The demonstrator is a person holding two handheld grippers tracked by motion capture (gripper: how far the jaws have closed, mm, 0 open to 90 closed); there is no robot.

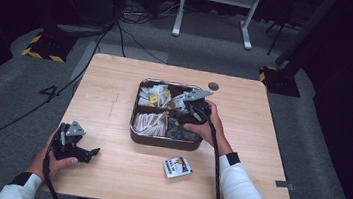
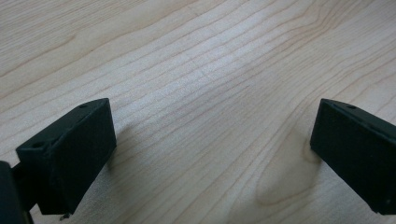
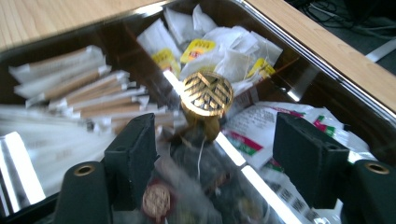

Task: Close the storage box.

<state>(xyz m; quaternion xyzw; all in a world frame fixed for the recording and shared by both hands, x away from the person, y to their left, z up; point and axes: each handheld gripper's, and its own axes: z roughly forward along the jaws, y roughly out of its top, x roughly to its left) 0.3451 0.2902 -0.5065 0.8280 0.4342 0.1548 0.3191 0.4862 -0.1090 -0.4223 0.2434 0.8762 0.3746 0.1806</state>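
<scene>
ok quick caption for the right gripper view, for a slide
Open right gripper poised over a divided tray of tea bags and packets, just below its gold centre knob.

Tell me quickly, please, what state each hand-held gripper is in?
Left hand-held gripper: open, empty, over bare table.
Right hand-held gripper: open, holding nothing, over the tray.

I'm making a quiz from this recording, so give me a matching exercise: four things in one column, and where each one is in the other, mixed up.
Things:
1. left gripper
2. right gripper
3. small packet
4. gold knob

Places:
A. at the middle of the tray, where its dividers meet
B. lying on the table just in front of the tray
C. open over bare wood, near the table's front left corner
D. open over the tray's compartments

Pairs: 1-C, 2-D, 3-B, 4-A
</scene>
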